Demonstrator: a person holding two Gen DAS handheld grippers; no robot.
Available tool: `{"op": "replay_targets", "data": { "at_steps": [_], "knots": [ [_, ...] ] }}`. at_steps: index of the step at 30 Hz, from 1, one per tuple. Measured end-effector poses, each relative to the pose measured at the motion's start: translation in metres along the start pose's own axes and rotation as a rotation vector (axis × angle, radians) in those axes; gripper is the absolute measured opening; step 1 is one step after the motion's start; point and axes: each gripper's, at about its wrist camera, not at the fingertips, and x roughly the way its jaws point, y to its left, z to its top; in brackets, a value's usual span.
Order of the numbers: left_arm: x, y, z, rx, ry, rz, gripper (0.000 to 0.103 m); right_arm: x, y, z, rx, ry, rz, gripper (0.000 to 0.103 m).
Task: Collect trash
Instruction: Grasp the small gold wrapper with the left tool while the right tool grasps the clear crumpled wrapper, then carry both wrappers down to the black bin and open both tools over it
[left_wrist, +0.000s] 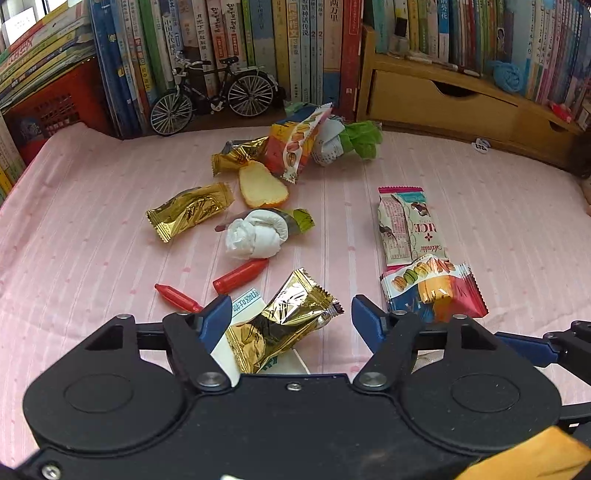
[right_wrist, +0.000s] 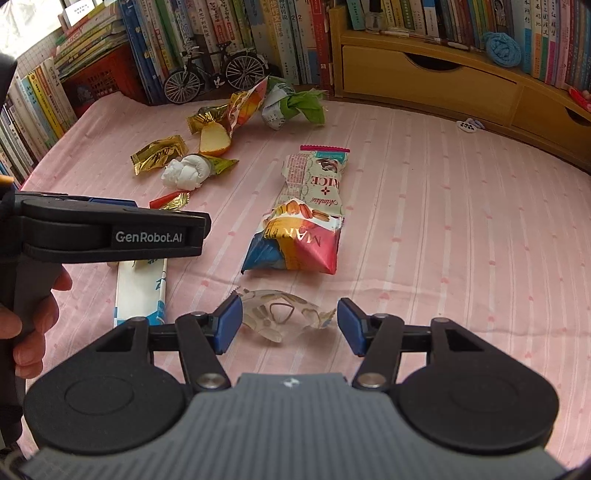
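Note:
Trash lies scattered on a pink striped cloth (left_wrist: 74, 206). My left gripper (left_wrist: 291, 314) is open over a gold foil wrapper (left_wrist: 284, 321) that rests on a white carton (left_wrist: 245, 306). My right gripper (right_wrist: 290, 319) is open, with a clear printed wrapper (right_wrist: 280, 314) lying between its blue fingers (right_wrist: 231, 321). Ahead lie a macaron snack bag (right_wrist: 295, 243), a rice bar wrapper (right_wrist: 317, 177), a crumpled white tissue (left_wrist: 256, 236), more gold wrappers (left_wrist: 188, 210), two red crayon-like pieces (left_wrist: 240, 275) and a bread slice (left_wrist: 260, 184).
At the cloth's far edge stand a model bicycle (left_wrist: 214, 92), rows of books (left_wrist: 229, 37), a red crate (left_wrist: 48, 107) and a wooden drawer unit (left_wrist: 443, 99). A hand (right_wrist: 29, 332) holds the left gripper's handle, seen at left in the right wrist view.

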Motion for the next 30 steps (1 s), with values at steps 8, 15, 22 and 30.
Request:
{"op": "replay_targets", "data": {
  "at_steps": [8, 15, 22, 30],
  "knots": [
    [0.004, 0.001, -0.001, -0.002, 0.02, -0.031, 0.039, 0.007, 0.002, 0.0, -0.007, 0.023, 0.003, 0.064],
    [-0.011, -0.001, -0.003, -0.001, -0.015, -0.038, 0.026, 0.006, 0.0, -0.001, 0.015, 0.023, 0.012, 0.024],
    [-0.028, 0.006, -0.006, -0.052, -0.048, -0.011, 0.023, -0.005, -0.001, -0.003, 0.046, -0.006, 0.022, 0.014],
    [-0.053, 0.012, -0.016, -0.08, -0.076, -0.016, 0.023, -0.021, 0.004, -0.011, 0.083, -0.023, 0.023, 0.013]
  ]
}}
